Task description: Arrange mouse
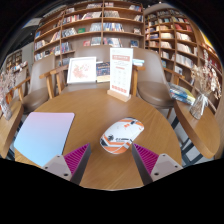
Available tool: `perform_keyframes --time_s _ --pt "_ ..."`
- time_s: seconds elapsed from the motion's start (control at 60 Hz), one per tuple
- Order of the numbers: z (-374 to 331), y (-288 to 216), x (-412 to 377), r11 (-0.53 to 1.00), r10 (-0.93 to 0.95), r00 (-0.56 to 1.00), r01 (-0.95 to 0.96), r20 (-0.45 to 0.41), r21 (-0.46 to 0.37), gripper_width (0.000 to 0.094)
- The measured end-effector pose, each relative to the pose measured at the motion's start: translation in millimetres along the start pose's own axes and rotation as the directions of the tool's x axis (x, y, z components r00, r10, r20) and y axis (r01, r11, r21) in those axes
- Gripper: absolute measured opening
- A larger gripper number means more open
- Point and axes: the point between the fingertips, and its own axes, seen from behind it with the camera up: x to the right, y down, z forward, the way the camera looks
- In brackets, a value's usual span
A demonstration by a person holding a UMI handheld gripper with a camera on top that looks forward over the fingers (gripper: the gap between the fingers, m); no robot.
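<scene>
A white computer mouse [121,133] with orange and dark markings lies on the round wooden table [100,105], just ahead of my fingers and between their lines. My gripper [111,160] is open, with its magenta pads [76,157] spread wide on either side and nothing between them. A pale lilac mouse mat [43,135] lies flat on the table to the left of the mouse, beside my left finger.
Two upright display cards stand at the table's far side: a white one [81,70] and a taller orange-and-white one [121,74]. Wooden chairs [45,80] ring the table. Bookshelves [95,25] fill the back wall. A glass vase [199,100] stands to the right.
</scene>
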Motion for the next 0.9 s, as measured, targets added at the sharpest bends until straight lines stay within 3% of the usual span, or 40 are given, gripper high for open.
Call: perform_keyframes --time_s 0.25,0.683,0.767,0.833,0.9 --pt "30 -23 4 0.999 0.030 1.000 -0.030 -0.008 -0.013 0.0857" --pt "74 -61 -11 1.000 -0.022 0.998 0.022 0.056 -0.001 0.0826" --pt "77 -65 -11 1.000 -0.027 0.998 0.027 0.056 0.006 0.0709" --pt "80 -68 -9 0.999 -0.038 0.998 0.038 0.046 0.016 0.0480" --pt "79 -67 -9 0.999 -0.042 0.998 0.042 0.036 0.002 0.0461"
